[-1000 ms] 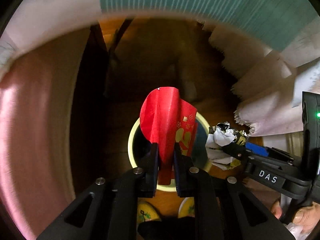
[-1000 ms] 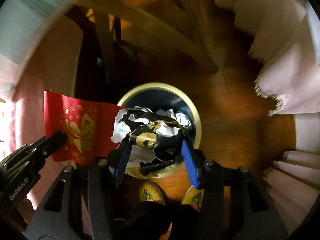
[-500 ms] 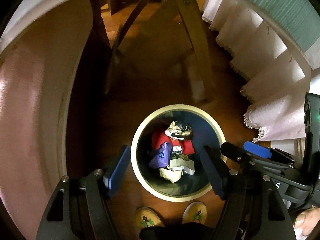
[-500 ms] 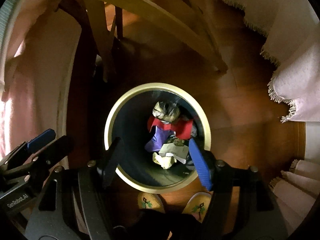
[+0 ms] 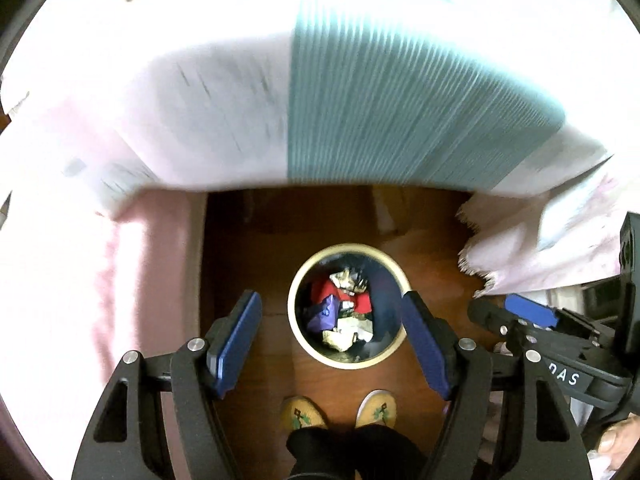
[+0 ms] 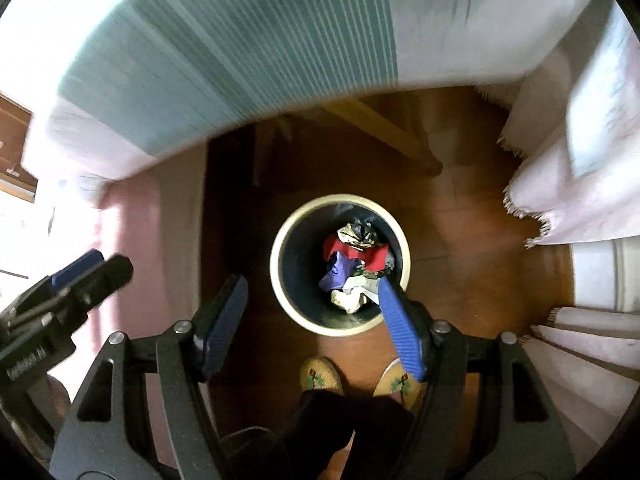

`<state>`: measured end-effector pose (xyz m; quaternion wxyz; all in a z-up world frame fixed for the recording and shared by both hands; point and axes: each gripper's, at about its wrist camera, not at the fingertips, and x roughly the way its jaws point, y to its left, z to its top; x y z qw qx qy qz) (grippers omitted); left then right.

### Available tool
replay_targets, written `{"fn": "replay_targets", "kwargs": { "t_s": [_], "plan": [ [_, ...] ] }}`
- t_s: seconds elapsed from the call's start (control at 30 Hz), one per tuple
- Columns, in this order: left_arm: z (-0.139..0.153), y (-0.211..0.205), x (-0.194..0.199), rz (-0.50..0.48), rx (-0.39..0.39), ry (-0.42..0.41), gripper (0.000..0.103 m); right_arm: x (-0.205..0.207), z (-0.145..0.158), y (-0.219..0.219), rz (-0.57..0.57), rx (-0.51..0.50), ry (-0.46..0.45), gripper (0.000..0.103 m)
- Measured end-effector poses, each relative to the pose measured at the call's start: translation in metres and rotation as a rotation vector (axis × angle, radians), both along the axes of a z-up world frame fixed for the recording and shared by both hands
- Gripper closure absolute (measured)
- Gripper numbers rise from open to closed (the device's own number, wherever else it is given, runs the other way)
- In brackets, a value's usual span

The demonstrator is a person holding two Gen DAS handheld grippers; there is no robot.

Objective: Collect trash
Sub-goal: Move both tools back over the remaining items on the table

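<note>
Both tools, left tool [image 5: 332, 338] and right tool [image 6: 310, 312], hang above the bin [image 6: 280, 280] on the floor, jaws wide apart and empty. Crumpled trash [image 6: 354, 268] lies inside the bin.

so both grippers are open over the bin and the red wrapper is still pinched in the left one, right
Not quite. Both grippers are open above the bin, but the left gripper holds nothing: its fingers stand apart with only floor and bin between them. The red wrapper lies inside the bin with the other trash, as the left wrist view shows. The right gripper is empty too.
</note>
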<state>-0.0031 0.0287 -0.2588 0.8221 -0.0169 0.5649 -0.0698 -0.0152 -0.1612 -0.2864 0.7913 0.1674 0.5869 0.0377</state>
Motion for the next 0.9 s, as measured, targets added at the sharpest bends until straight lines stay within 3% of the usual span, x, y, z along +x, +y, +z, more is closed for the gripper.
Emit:
{"fn": "replay_targets", "kwargs": {
  "t_s": [0.17,0.43,0.63,0.73,0.9],
  "plan": [
    [0.113,0.013,-0.004,-0.014,-0.021,-0.09,0.03,-0.009,0.103,0.005,0.006,-0.004,-0.061,0.038],
    [0.247,0.027,-0.008,-0.06,-0.086,-0.245,0.03,-0.012,0.263,0.021,0.033,-0.054,-0.276,0.038],
    [0.303,0.029,-0.003,-0.104,-0.057,-0.336,0.03,-0.006,0.338,0.027,0.019,-0.113,-0.413,0.038],
    [0.326,0.036,0.011,-0.1,-0.054,-0.365,0.03,0.001,0.359,0.037,0.014,-0.139,-0.447,0.038],
    [0.34,0.043,0.04,-0.082,-0.047,-0.37,0.03,0.019,0.383,0.047,0.008,-0.17,-0.475,0.038]
  ]
}}
